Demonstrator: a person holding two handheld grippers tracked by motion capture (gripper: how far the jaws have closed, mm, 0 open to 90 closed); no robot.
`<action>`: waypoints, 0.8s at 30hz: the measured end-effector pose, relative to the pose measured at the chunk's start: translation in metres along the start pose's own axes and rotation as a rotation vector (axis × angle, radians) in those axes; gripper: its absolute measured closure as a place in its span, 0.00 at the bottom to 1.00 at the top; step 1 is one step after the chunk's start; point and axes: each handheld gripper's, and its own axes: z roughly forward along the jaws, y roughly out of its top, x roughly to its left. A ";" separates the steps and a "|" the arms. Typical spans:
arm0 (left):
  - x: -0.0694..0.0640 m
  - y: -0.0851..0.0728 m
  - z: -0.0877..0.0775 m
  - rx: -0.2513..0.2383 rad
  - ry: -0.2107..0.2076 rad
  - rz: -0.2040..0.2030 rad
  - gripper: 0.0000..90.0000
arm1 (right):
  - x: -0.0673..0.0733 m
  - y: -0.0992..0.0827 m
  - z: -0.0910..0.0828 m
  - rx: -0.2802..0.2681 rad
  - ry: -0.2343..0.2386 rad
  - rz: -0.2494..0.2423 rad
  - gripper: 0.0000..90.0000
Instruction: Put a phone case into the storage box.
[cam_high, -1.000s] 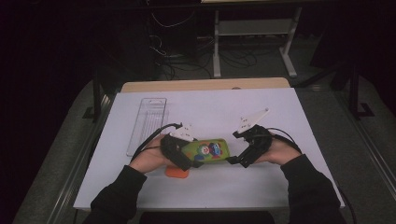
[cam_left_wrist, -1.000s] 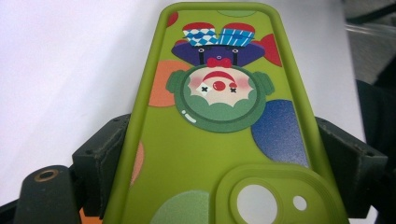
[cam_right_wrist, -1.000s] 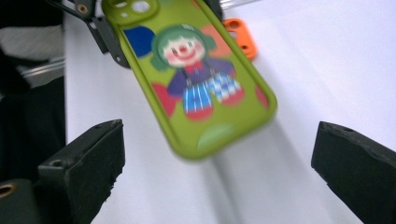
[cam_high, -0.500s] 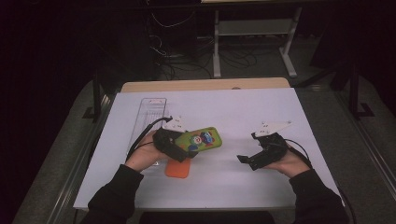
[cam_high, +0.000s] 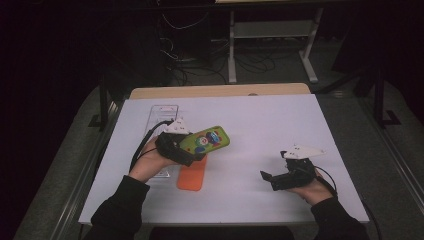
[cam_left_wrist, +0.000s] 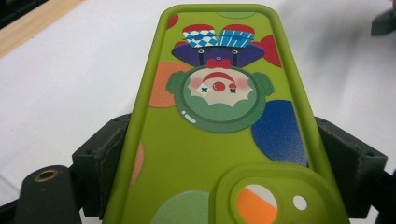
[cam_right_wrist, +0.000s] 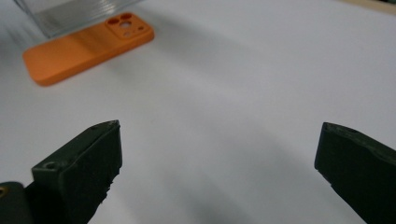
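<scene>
A green phone case (cam_high: 206, 140) with a clown picture is held above the table, and my left gripper (cam_high: 190, 151) is shut on its camera end. In the left gripper view the green phone case (cam_left_wrist: 219, 116) runs away from me between the two black fingers (cam_left_wrist: 100, 154), which press its long sides. An orange phone case (cam_high: 192, 172) lies flat on the white table just beneath it. My right gripper (cam_high: 267, 177) hovers low at the right, open and holding nothing. In the right gripper view, the right gripper (cam_right_wrist: 219, 158) points at the orange phone case (cam_right_wrist: 88, 46).
A clear plastic tray (cam_high: 162, 112) lies on the white table top (cam_high: 280, 125) at the left, its corner (cam_right_wrist: 74, 11) beside the orange case. A wooden strip (cam_high: 220, 91) edges the far side. Dark floor, cables and a metal stand lie beyond.
My right gripper has left the green case, moving right and down with its jaws apart. My left gripper has carried the case a little to the left.
</scene>
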 end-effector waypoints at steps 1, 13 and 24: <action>0.002 0.000 -0.002 0.000 0.002 -0.002 0.16 | 0.001 -0.002 0.001 0.008 0.002 0.001 0.00; 0.026 0.002 -0.021 -0.024 0.099 -0.072 0.16 | 0.000 -0.013 0.003 0.007 -0.009 0.018 0.00; 0.051 0.014 -0.039 -0.023 0.210 -0.096 0.16 | 0.000 -0.011 0.004 0.009 -0.016 0.014 0.00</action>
